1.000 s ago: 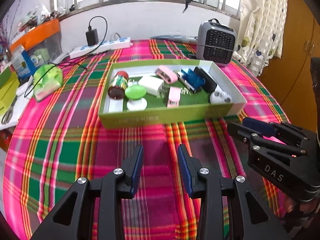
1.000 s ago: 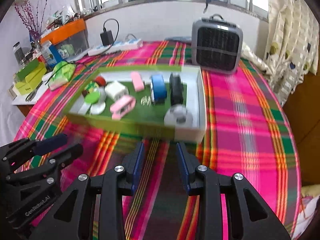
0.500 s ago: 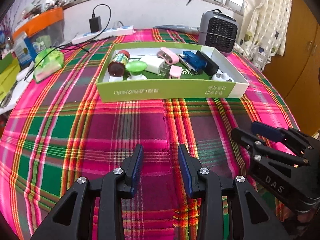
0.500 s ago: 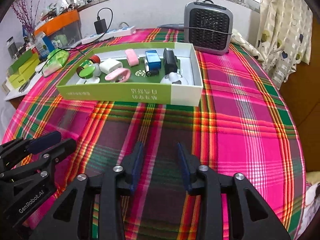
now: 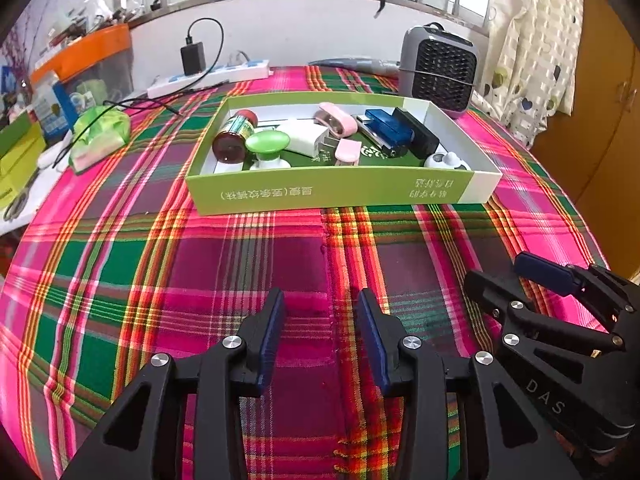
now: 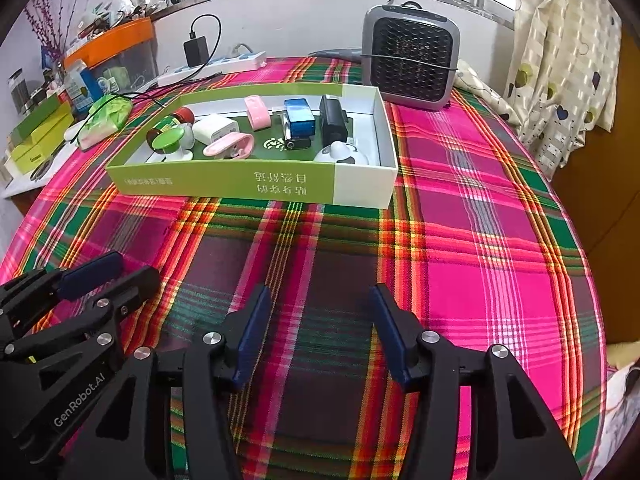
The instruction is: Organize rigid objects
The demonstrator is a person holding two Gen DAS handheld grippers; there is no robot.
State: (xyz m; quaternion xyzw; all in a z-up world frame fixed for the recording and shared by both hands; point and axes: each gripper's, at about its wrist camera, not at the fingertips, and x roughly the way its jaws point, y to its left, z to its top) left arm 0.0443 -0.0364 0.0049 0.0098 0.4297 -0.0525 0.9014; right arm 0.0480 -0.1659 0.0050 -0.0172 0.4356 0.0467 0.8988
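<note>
A green and white box (image 5: pixel 340 194) (image 6: pixel 256 184) stands on the plaid table ahead of both grippers. It holds several small objects: a dark bottle with a red cap (image 5: pixel 232 136), a green-topped knob (image 5: pixel 267 142), a white charger (image 5: pixel 304 136), pink clips (image 5: pixel 336 118), a blue case (image 5: pixel 386 128), a black block (image 5: pixel 416 136) and a white round gadget (image 5: pixel 446 160). My left gripper (image 5: pixel 320 336) is open and empty, well short of the box. My right gripper (image 6: pixel 316 332) is open wider and empty; it also shows at the right of the left wrist view (image 5: pixel 520 280).
A grey fan heater (image 6: pixel 412 56) stands behind the box at the right. A white power strip with a black charger (image 5: pixel 208 76), a green pouch (image 5: pixel 100 132) and cluttered boxes (image 6: pixel 40 132) lie at the left. A curtain (image 6: pixel 560 60) hangs at the right.
Both grippers have pulled back from the box and lower toward the table. The right gripper's jaws have opened wider.
</note>
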